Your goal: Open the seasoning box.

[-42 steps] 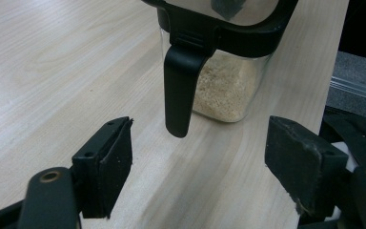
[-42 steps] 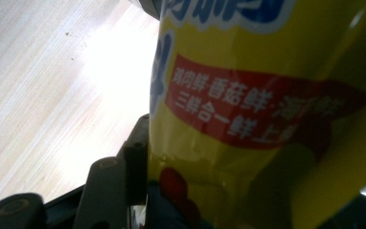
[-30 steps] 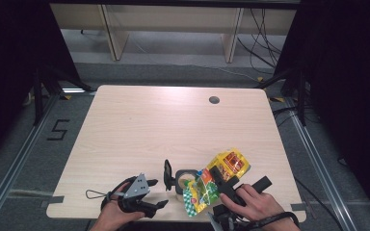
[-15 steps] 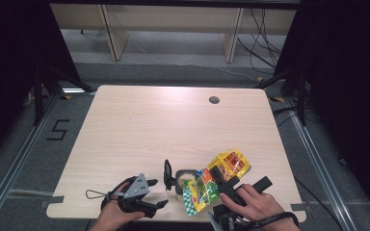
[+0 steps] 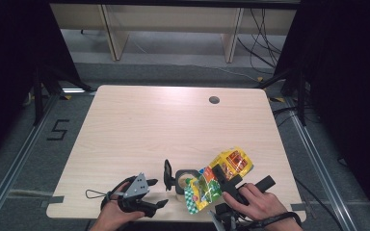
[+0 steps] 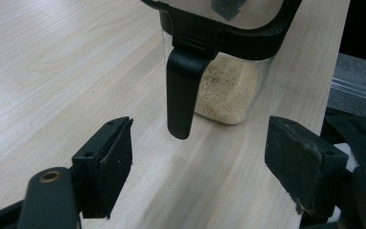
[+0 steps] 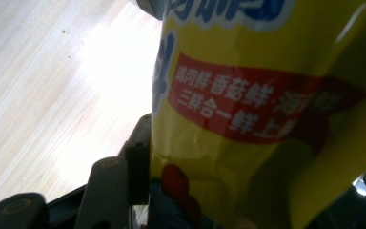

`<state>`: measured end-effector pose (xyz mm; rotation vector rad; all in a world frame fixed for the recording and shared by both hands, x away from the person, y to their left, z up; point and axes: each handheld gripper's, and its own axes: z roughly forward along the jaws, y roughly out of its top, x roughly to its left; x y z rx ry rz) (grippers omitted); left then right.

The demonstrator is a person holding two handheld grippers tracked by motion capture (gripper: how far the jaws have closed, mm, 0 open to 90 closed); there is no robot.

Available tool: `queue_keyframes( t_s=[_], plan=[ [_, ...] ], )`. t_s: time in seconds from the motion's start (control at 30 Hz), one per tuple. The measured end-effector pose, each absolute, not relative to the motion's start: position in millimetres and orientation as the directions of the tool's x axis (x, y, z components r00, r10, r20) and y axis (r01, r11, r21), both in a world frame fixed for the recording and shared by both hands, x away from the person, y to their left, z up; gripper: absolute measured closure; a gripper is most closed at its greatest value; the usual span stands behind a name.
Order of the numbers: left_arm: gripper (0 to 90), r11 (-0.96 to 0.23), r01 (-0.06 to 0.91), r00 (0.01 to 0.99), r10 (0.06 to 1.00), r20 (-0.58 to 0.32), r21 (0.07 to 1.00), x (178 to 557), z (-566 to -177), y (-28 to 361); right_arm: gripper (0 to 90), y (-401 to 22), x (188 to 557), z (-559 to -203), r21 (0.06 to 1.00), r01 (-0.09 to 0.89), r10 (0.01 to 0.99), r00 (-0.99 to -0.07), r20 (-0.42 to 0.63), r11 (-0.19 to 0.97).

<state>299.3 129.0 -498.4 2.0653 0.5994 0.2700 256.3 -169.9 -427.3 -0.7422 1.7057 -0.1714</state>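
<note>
Near tabletop front edge: jar (image 5: 182,179), lid flipped open, granules inside.
Pouch (image 5: 217,180): gripped by right gripper (image 7: 143,157), tilted over the jar, seemingly for pouring.
Left gripper (image 6: 198,162): fingers released, jar handle (image 6: 180,93) ahead, likely for steadying.

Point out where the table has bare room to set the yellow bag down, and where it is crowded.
Free: the whole far half of the table, from the round hole back to the left corner, and the left side beyond the left gripper. Crowded: the near edge, where the clear jar, the yellow bag and the right gripper sit close together.
</note>
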Motion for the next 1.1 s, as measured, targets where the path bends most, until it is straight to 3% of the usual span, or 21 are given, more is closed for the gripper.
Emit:
queue_keyframes(
  t_s=[1.1],
  plan=[
    [24.2, -0.447, 0.304, 0.859, 0.511, -0.039, 0.841, 299.3, -497.8, 128.4, 50.8, -166.1, 255.1, -431.4, -0.496, -0.392, -0.570, -0.096, -0.816, 0.775]
  ],
)
